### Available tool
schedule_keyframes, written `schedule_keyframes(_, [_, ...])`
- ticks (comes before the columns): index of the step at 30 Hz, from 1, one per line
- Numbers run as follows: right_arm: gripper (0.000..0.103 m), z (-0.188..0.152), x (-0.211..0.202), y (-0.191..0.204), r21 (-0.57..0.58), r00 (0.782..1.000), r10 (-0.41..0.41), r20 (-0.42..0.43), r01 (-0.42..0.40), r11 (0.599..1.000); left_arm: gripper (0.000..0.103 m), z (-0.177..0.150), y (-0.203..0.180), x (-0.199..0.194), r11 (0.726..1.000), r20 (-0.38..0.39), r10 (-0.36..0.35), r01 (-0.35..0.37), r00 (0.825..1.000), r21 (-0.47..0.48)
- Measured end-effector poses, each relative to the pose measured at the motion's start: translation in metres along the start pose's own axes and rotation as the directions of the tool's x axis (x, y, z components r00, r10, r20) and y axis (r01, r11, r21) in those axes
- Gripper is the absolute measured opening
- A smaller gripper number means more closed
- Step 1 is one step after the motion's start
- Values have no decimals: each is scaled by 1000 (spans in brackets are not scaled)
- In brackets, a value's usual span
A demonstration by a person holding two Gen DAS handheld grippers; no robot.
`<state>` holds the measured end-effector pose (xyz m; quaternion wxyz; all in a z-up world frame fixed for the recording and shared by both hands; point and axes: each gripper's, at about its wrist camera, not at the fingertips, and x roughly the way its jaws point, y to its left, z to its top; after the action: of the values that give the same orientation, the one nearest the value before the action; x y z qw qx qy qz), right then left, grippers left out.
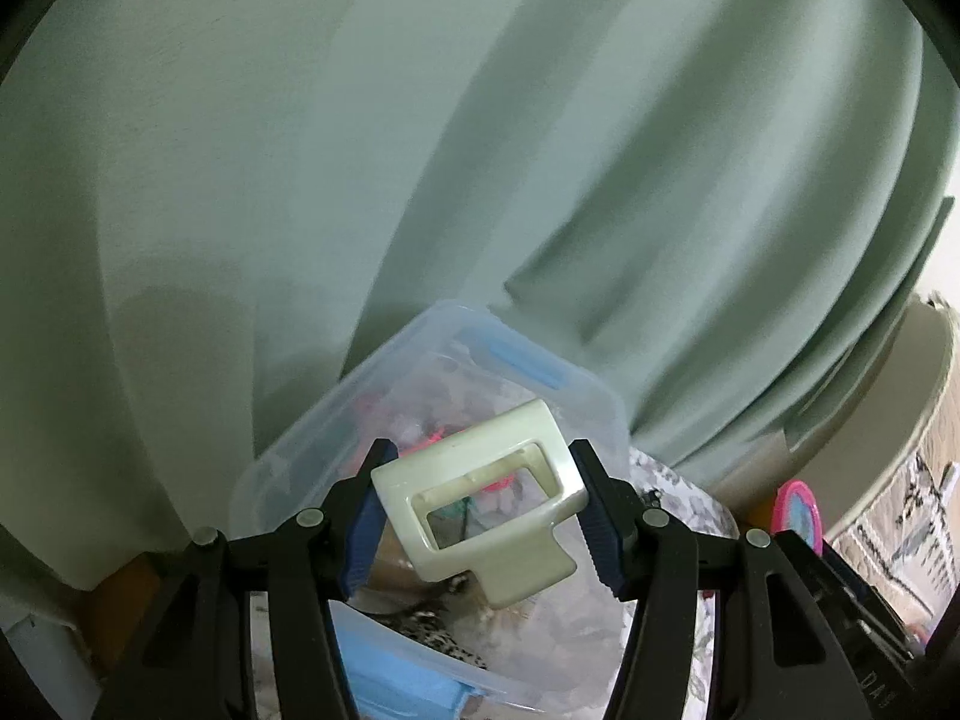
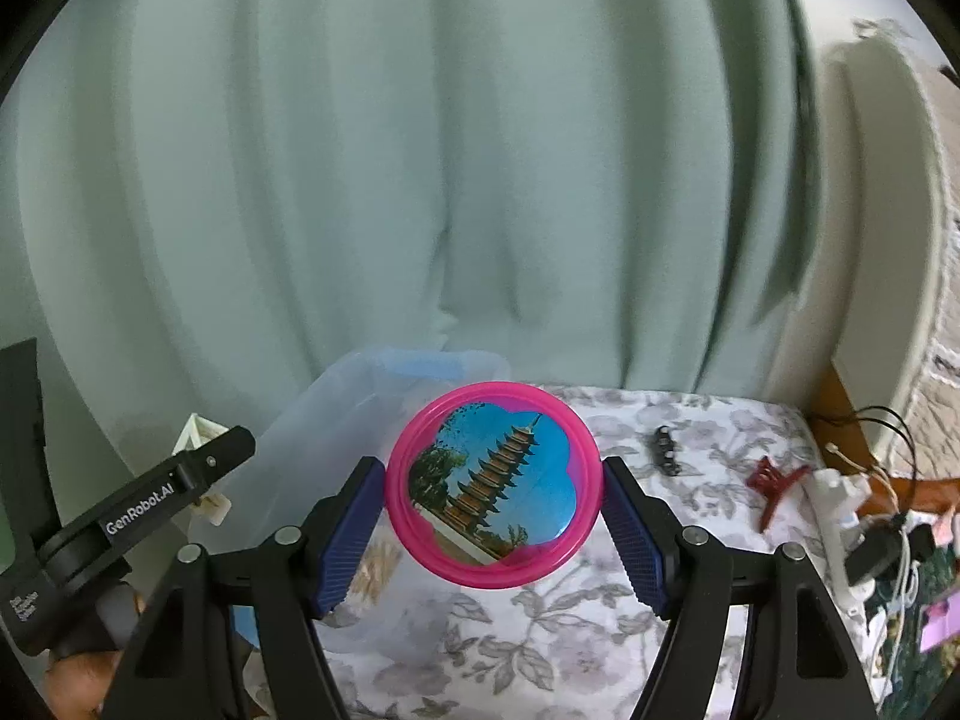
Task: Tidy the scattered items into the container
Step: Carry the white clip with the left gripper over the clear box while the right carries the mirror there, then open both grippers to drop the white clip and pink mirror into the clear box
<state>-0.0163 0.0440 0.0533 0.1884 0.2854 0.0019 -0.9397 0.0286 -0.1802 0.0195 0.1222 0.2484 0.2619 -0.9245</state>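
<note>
Looking through the left wrist camera first: the left gripper has its blue-padded fingers closed in on a cream plastic clip, a chunky rectangular frame with a window through the middle and a tab sticking out at the bottom. Its long axis runs side to side between the fingers, tilted so the right end sits a bit higher, and the tab points back down toward the camera. It's held up in the air right over the clear plastic box, which has blue handles and some colourful bits inside, too blurry to name. Green curtain fills the background.

Over on the right wrist camera, the right gripper is pinching a round pink mirror by its rim, one finger on each side. The flat face with a pagoda picture is turned toward the camera, with the pagoda leaning to the right. It's hovering just right of the box, above the flowery cloth on the worktop. Further right on the cloth lie a small black clip and a dark red claw clip, well apart from the box. The left gripper shows at the left edge, by the box.
</note>
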Motion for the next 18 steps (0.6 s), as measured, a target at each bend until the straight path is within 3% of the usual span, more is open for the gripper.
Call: schedule_keyframes(18, [75,-11,61,62,-119,988,88,-130,-103,987,59,-3,39,27,998,-65,11,-14,998,-56])
